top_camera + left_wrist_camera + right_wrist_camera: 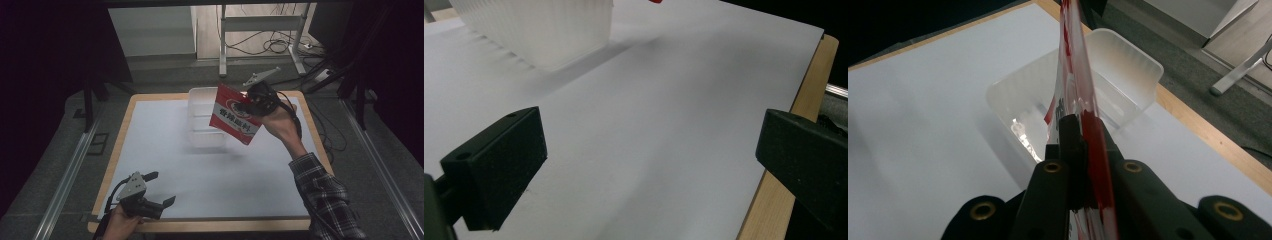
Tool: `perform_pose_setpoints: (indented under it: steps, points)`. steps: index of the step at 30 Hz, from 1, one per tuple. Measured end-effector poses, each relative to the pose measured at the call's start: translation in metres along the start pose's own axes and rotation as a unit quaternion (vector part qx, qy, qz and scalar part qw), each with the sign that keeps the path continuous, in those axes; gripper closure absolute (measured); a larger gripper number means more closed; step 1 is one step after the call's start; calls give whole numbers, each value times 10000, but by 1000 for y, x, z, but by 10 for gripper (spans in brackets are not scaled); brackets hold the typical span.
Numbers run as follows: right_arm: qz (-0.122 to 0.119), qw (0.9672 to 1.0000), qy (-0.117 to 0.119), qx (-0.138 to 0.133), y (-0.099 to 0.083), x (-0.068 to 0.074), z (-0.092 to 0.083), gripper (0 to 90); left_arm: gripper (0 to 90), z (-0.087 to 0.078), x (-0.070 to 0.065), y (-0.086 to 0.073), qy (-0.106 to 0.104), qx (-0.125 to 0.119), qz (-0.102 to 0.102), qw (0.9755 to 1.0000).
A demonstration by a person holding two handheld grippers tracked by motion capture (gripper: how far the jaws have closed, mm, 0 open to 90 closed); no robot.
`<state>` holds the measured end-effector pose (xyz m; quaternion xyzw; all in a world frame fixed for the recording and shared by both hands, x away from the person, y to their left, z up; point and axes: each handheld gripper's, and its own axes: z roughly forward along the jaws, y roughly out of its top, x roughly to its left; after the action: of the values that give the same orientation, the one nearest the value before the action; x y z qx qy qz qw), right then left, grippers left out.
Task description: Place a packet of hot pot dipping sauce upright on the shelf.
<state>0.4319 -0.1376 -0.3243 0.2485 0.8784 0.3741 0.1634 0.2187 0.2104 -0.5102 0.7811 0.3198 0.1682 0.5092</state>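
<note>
Packet (234, 114): red-and-white foil sachet, light, limp, slick; held in the air over the bin's (206, 140) right edge. Right claw (248, 103) pinched on one edge, best hold. Left claw (160, 189) wide, empty, near table (200, 175) front.

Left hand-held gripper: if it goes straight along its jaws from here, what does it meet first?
Likely nothing close: the left hand-held gripper stands open over bare white table. The translucent bin sits left of that line, and the table's far edge comes first, though depth is unclear.
</note>
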Motion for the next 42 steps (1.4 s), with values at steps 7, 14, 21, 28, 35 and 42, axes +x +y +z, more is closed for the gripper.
perform_pose_setpoints:
  steps: [7,14,21,28,35,42]
  points:
    - [-91,9999,81,14,15,6,18,874,0,0,0,0,-6,-8,-5,10000]
    - [-235,9997,96,-6,30,16,32,874,0,0,0,0,0,-5,15,10000]
    - [-350,9992,170,1,45,24,46,874,0,0,-1,0,-4,-4,19,10000]
    - [-360,9991,210,102,54,26,61,874,0,0,-1,0,-5,-1,27,10000]
    - [-230,9992,277,144,53,24,75,874,0,0,-1,0,-3,11,36,10000]
    - [-111,9991,293,288,43,20,97,874,0,0,-1,0,-2,15,34,10000]
